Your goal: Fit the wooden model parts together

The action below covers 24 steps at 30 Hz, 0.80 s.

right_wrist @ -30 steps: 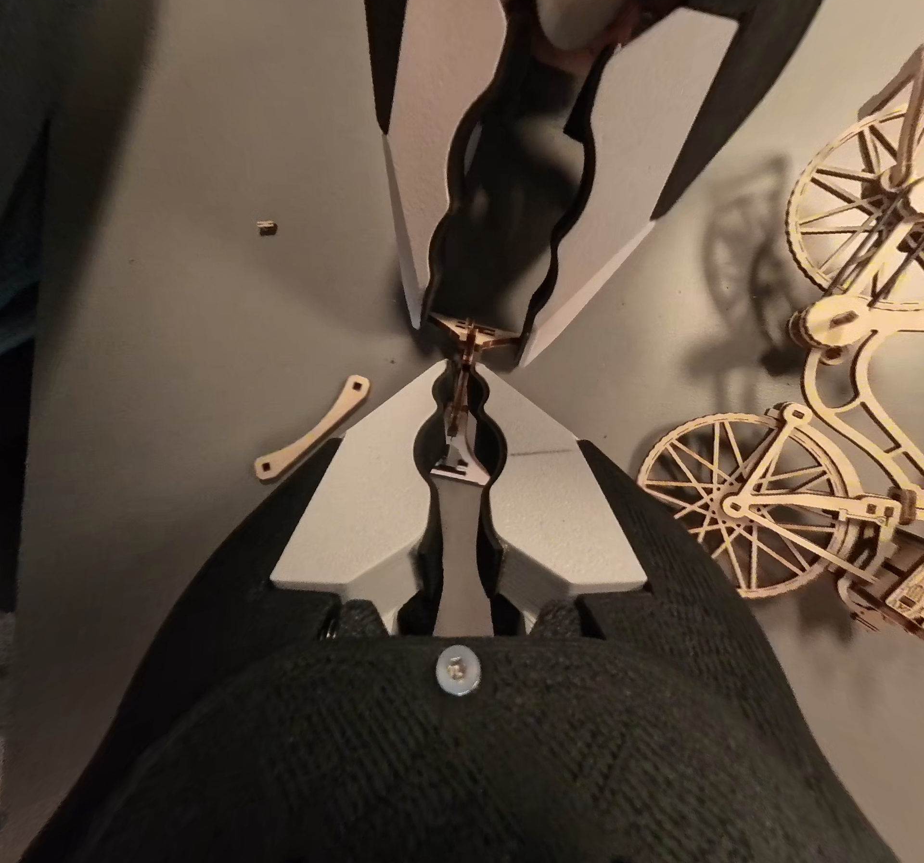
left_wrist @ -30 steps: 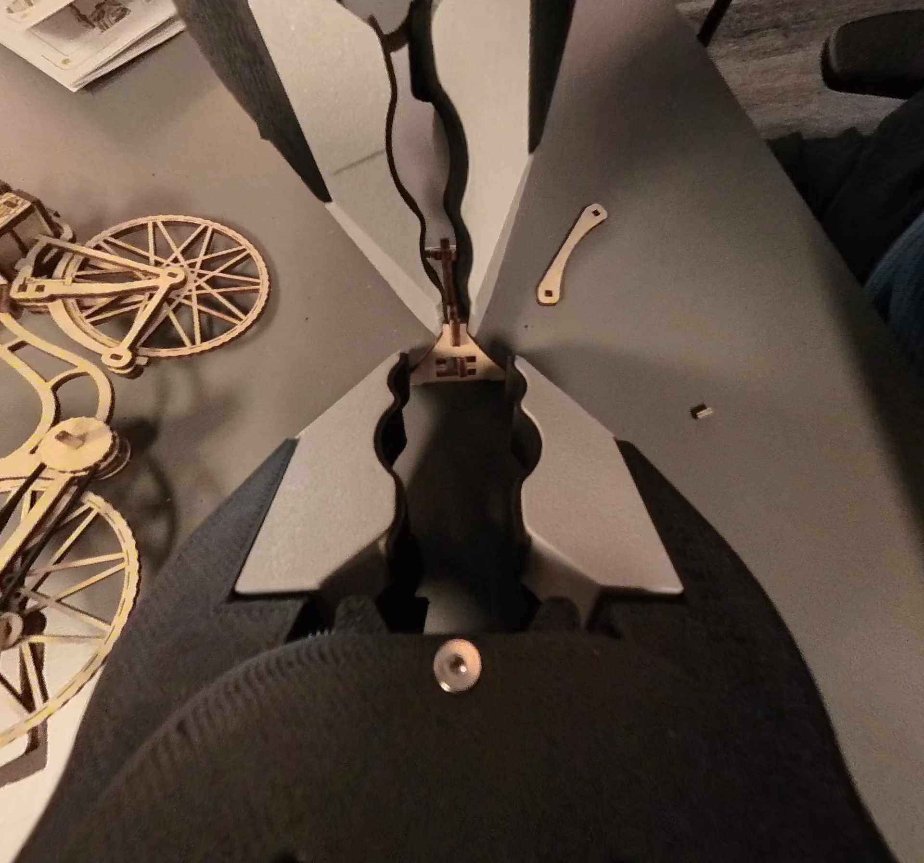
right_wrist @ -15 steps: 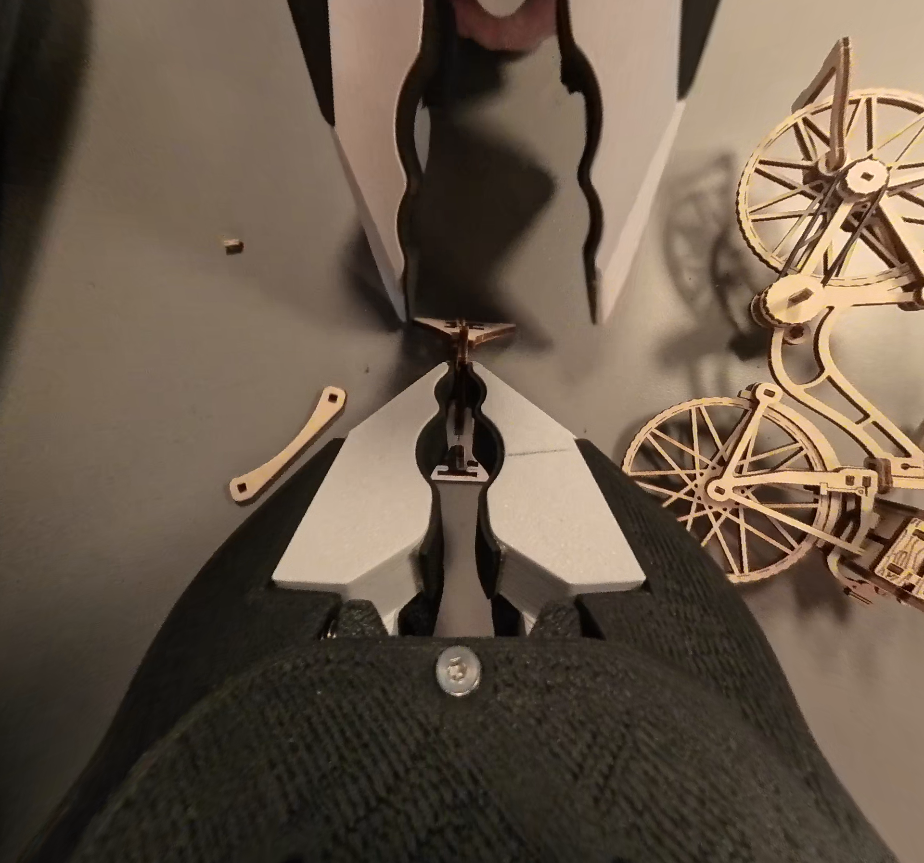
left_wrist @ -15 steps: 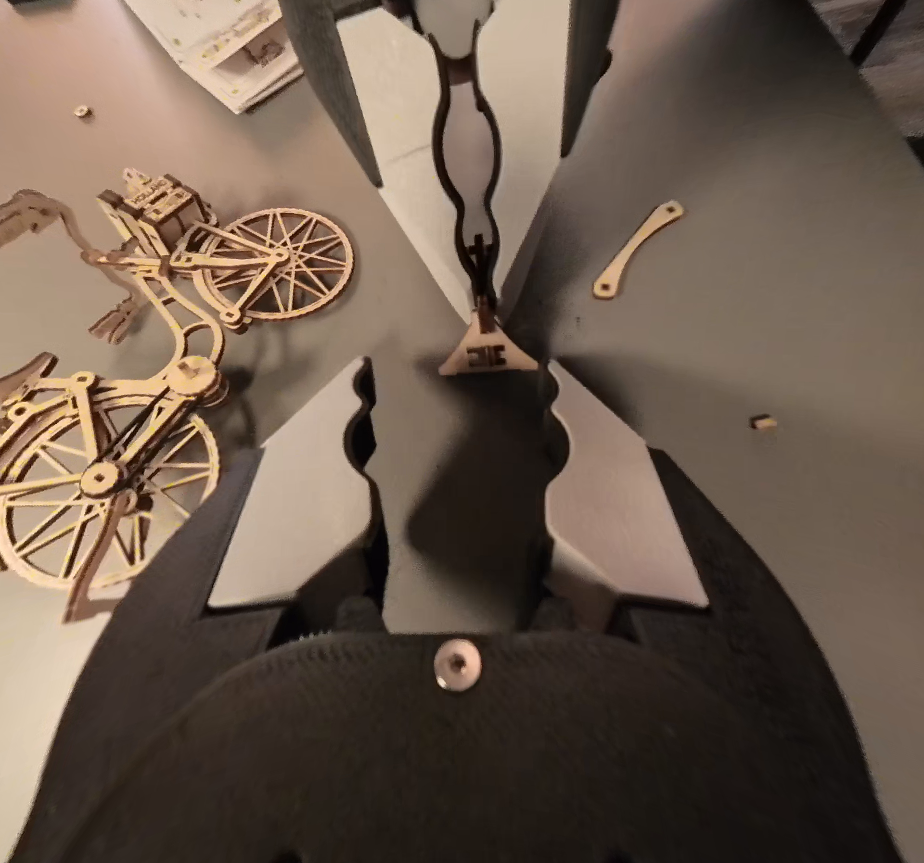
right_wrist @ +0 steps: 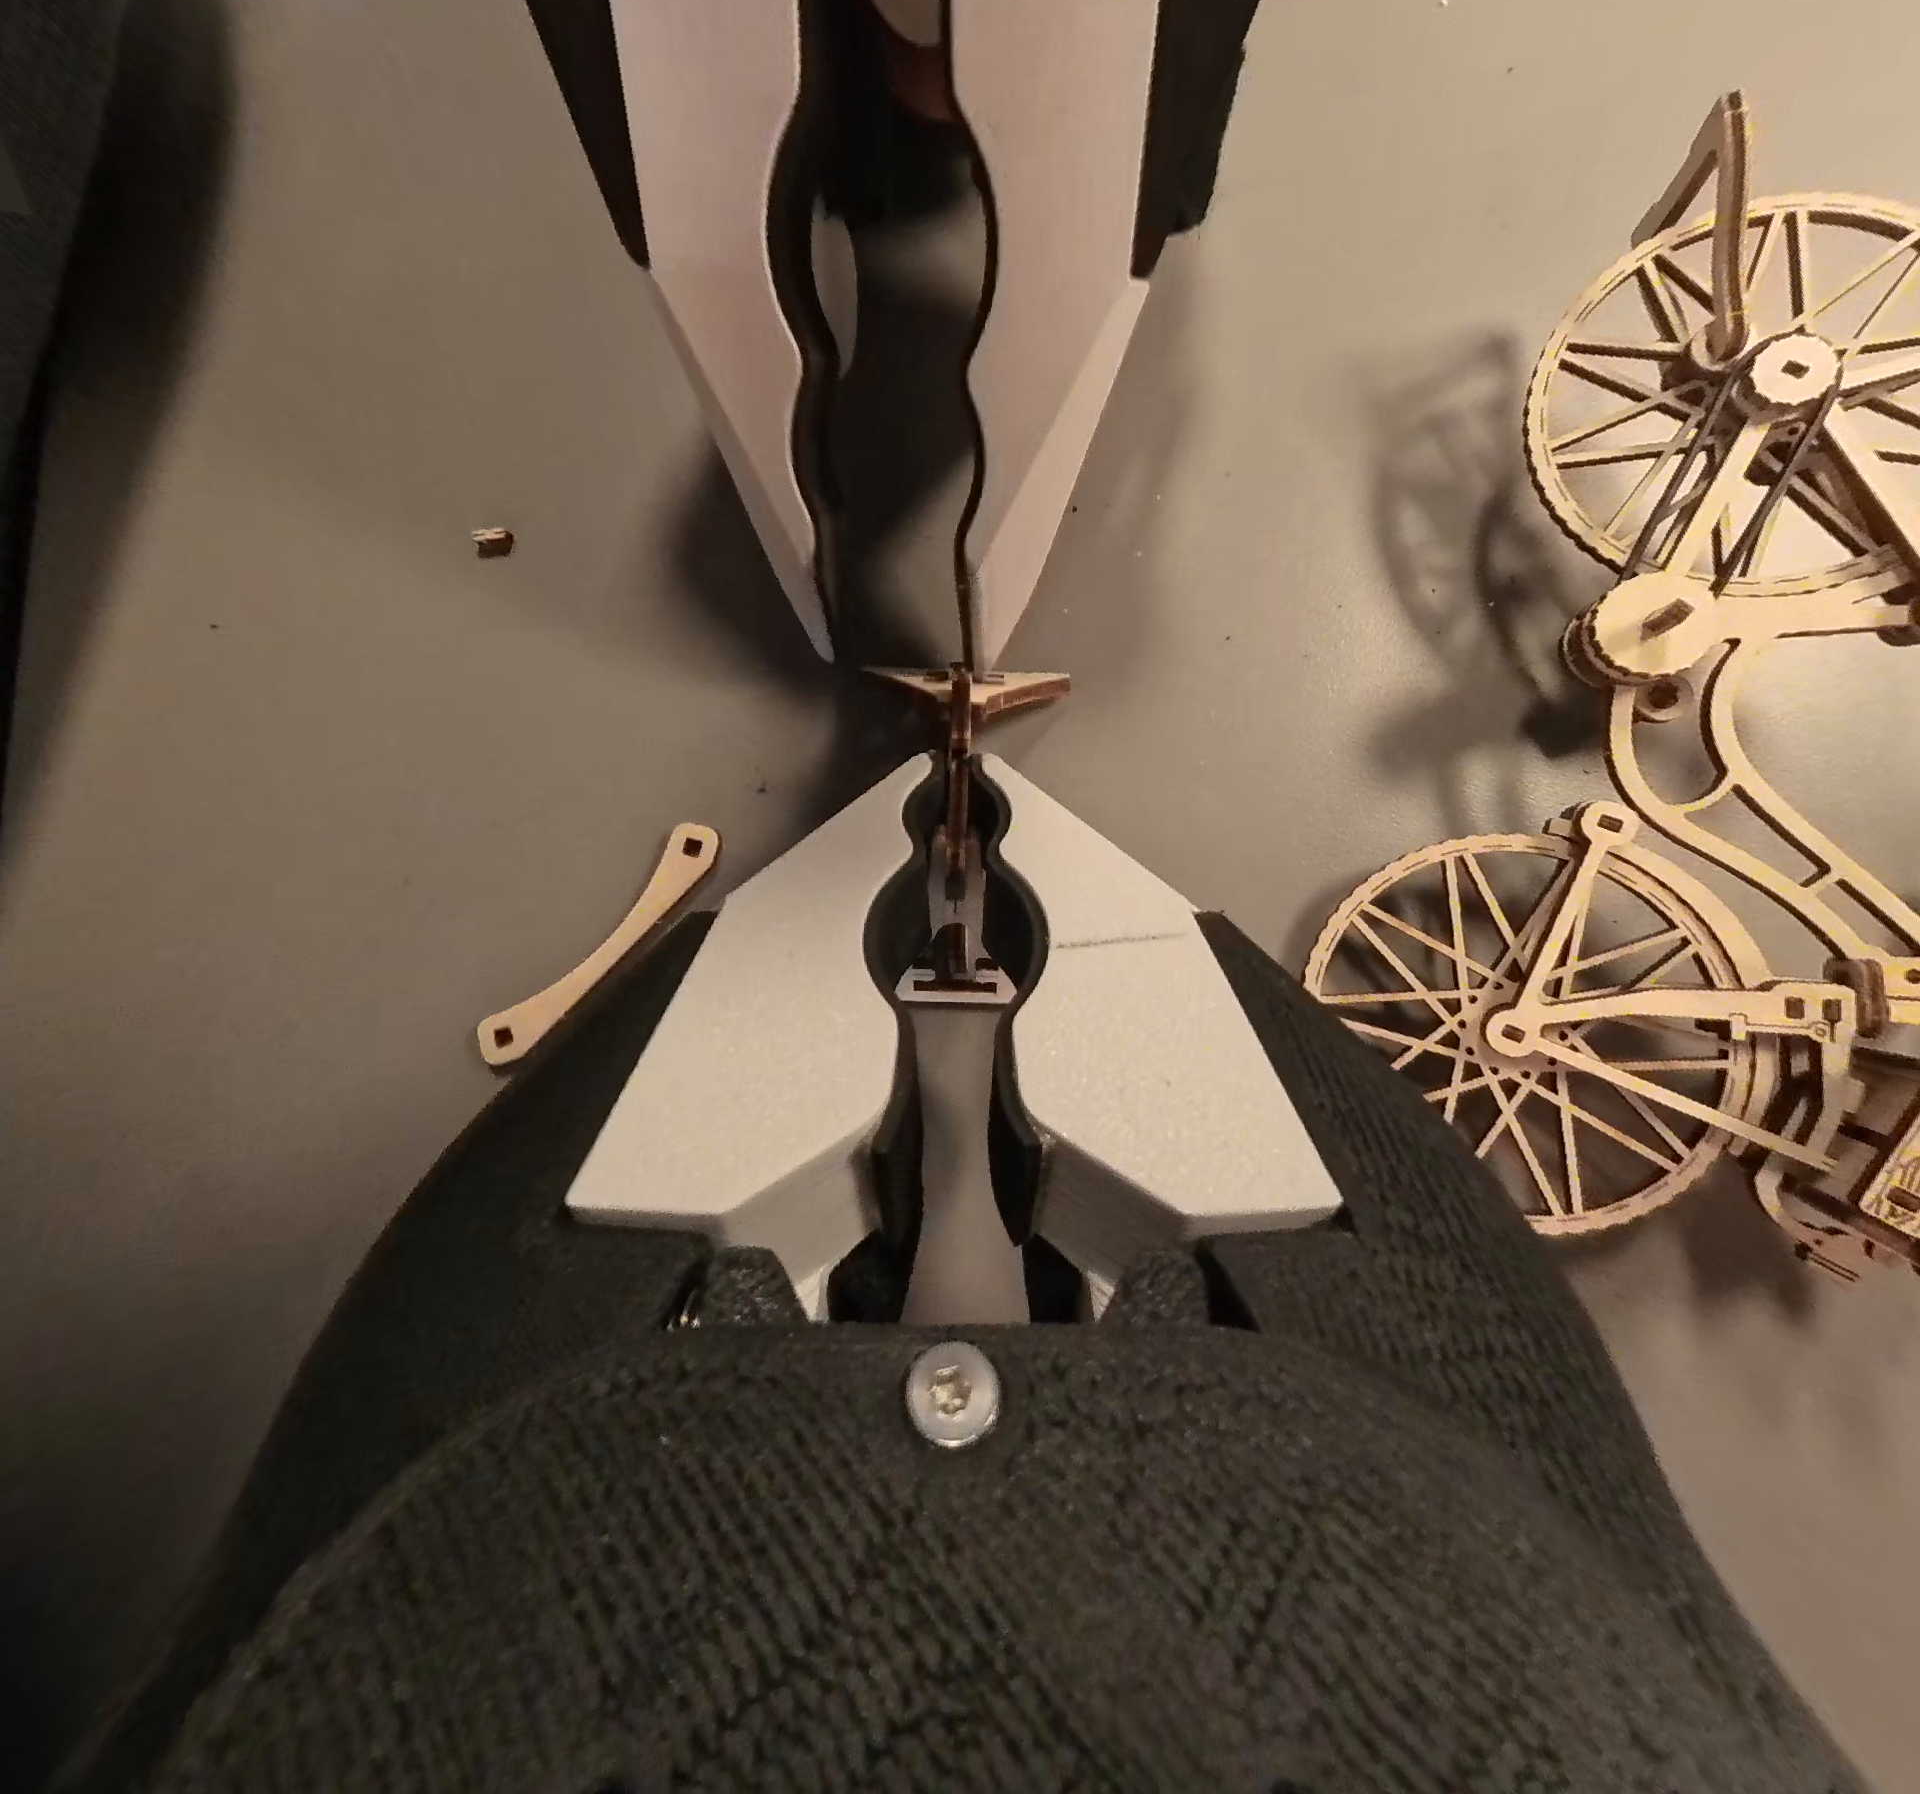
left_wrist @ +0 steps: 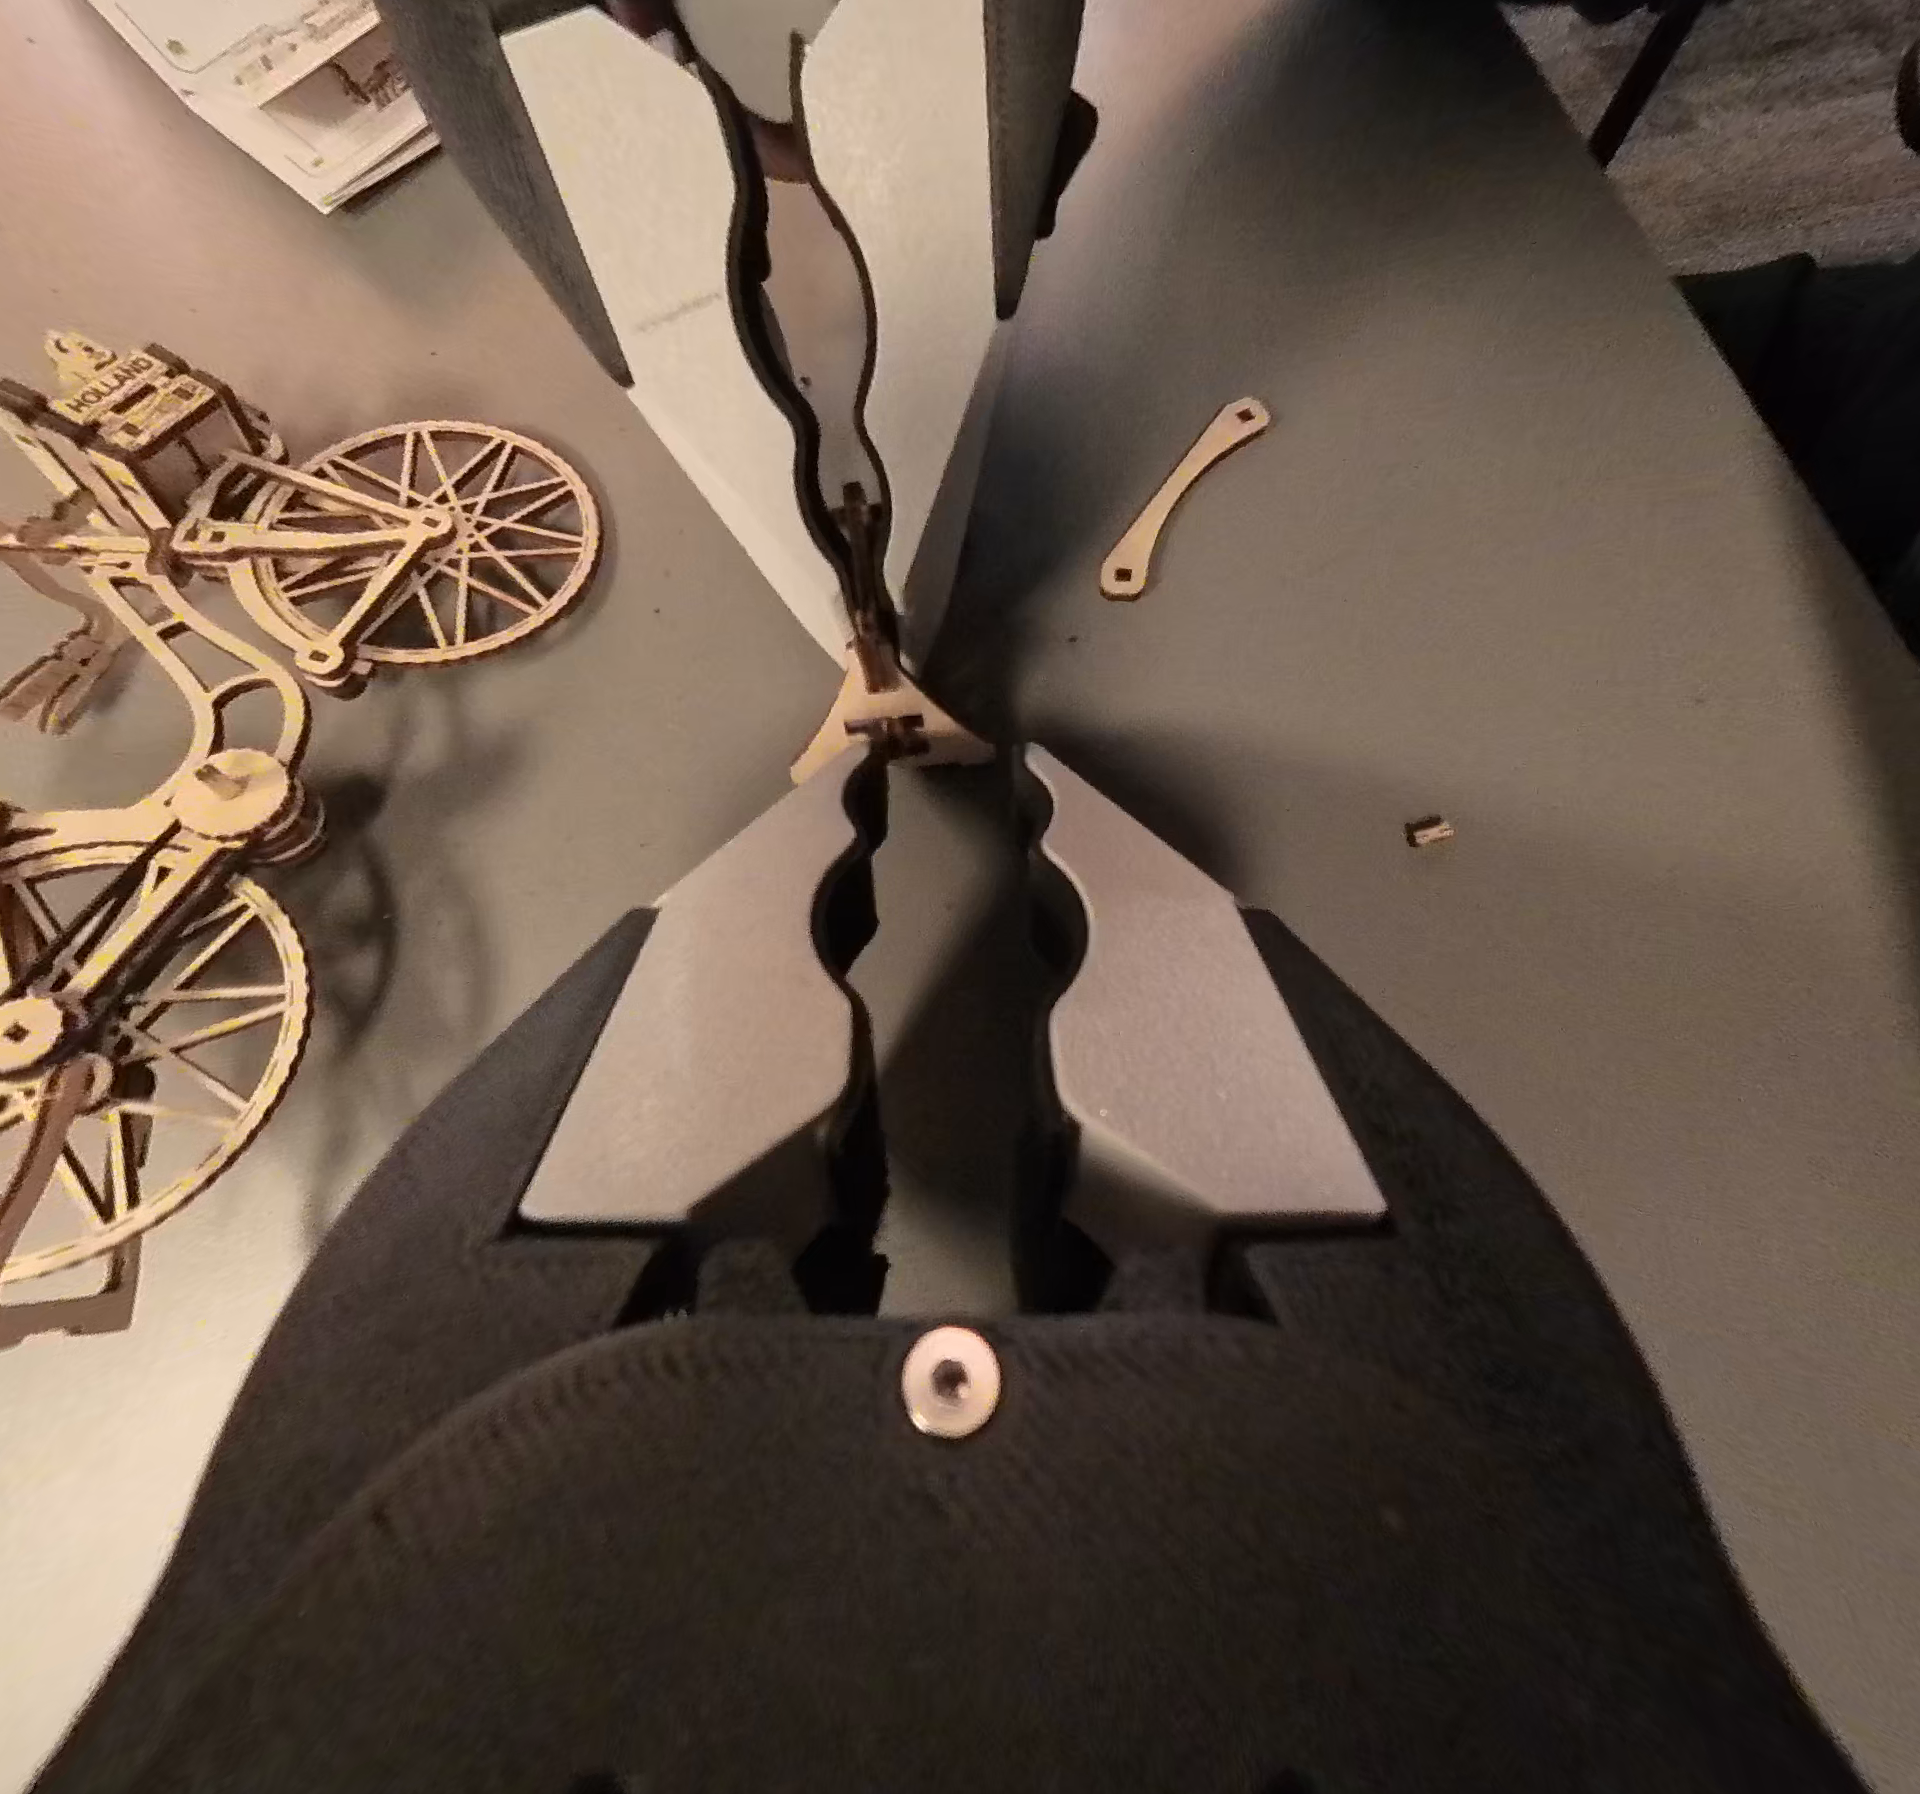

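My right gripper (right_wrist: 956, 768) is shut on a thin wooden strut (right_wrist: 954, 840). A triangular wooden plate (right_wrist: 971, 690) sits slotted on the strut's far end, just above the grey table (right_wrist: 312, 809). My left gripper (left_wrist: 935, 768) faces it from the other side. Its jaws stand open with a moderate gap, and its fingertips (left_wrist: 831, 788) sit right at the plate (left_wrist: 883, 726); I cannot tell if they touch. The left wrist view shows the right gripper (left_wrist: 883, 643) closed on the strut (left_wrist: 860, 560).
A curved wooden link (left_wrist: 1184, 497) (right_wrist: 597, 934) and a tiny wooden block (left_wrist: 1429, 832) (right_wrist: 491, 542) lie loose on the table. A wooden bicycle model (left_wrist: 260, 601) (right_wrist: 1558, 1017) lies to one side. An instruction booklet (left_wrist: 260, 30) lies at the far left. The table edge (left_wrist: 1662, 290) runs on the right. My left and right fingertips are right by each other. The curved wooden link (right_wrist: 597, 934) is about equally far from each gripper, around 7 centimetres. My left wrist view (left_wrist: 1192, 501) looks at it from another angle.
One second ago the left gripper held the triangular plate. It then opened wide and drew back. Now its jaws are narrower and back at the plate. The right gripper kept its hold.
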Available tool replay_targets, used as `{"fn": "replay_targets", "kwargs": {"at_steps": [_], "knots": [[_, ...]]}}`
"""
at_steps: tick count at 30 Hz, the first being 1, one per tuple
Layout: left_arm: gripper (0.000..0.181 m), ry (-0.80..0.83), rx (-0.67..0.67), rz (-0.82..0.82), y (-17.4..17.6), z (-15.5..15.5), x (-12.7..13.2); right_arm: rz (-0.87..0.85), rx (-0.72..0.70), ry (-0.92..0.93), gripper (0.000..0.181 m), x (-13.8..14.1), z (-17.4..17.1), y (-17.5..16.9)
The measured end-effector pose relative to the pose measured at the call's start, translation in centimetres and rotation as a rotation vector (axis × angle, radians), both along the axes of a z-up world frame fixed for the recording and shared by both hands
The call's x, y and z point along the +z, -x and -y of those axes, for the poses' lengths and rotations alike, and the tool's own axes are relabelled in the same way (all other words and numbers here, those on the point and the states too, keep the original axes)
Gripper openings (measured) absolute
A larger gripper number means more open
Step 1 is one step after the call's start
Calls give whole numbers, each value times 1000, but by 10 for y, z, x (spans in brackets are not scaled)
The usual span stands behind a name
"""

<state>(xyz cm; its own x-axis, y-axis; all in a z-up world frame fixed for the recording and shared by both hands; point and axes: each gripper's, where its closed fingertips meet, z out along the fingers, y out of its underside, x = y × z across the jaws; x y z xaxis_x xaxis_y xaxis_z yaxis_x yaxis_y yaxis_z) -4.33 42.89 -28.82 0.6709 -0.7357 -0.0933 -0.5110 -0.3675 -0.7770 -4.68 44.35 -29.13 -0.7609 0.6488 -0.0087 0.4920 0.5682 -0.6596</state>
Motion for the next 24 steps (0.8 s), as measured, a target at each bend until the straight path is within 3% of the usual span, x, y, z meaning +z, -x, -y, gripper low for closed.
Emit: {"fn": "replay_targets", "kwargs": {"at_steps": [10,16,24], "knots": [[12,-2,34,-14,4,-4,-1,-3,-4,-4,1,0,0,0],[28,25,-18,8,0,2,-2,-4,-14,6,1,0,0,0],[22,10,18,-3,4,-2,-2,-5,-18,5,0,0,1,0]]}}
